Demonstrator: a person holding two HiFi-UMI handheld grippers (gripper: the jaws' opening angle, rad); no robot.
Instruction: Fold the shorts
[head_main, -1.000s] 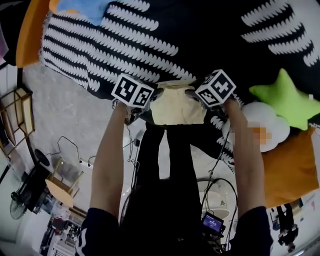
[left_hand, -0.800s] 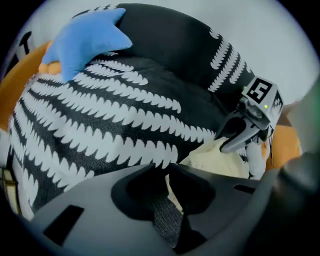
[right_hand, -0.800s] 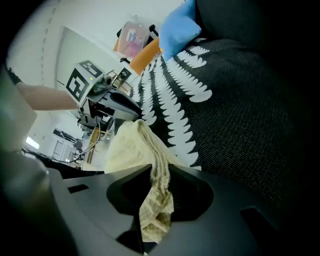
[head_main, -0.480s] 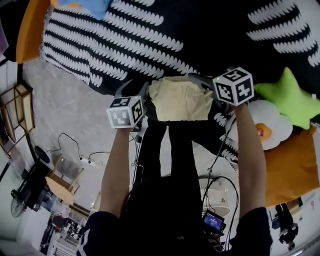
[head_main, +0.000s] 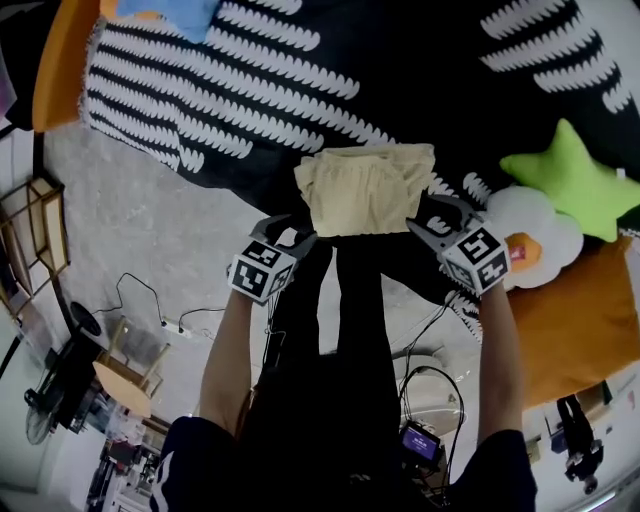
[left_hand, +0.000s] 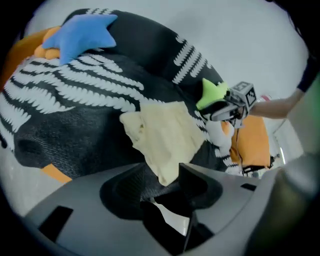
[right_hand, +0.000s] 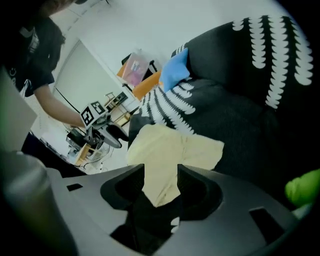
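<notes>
- The left sleeve (head_main: 192, 452) is short and dark, with a small white print (head_main: 165, 470).
- The right sleeve (head_main: 503, 468) is also short and dark.
- The trousers (head_main: 345, 330) are long and black.

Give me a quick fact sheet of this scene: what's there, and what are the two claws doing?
Garment: pale yellow shorts, folded, lying flat
Surface: black blanket with white stripes
Left gripper: jaws opening, nothing gripped, by the shorts' near left corner
Right gripper: jaws closing, nothing gripped, by the near right corner
Nearby: green star cushion
</notes>
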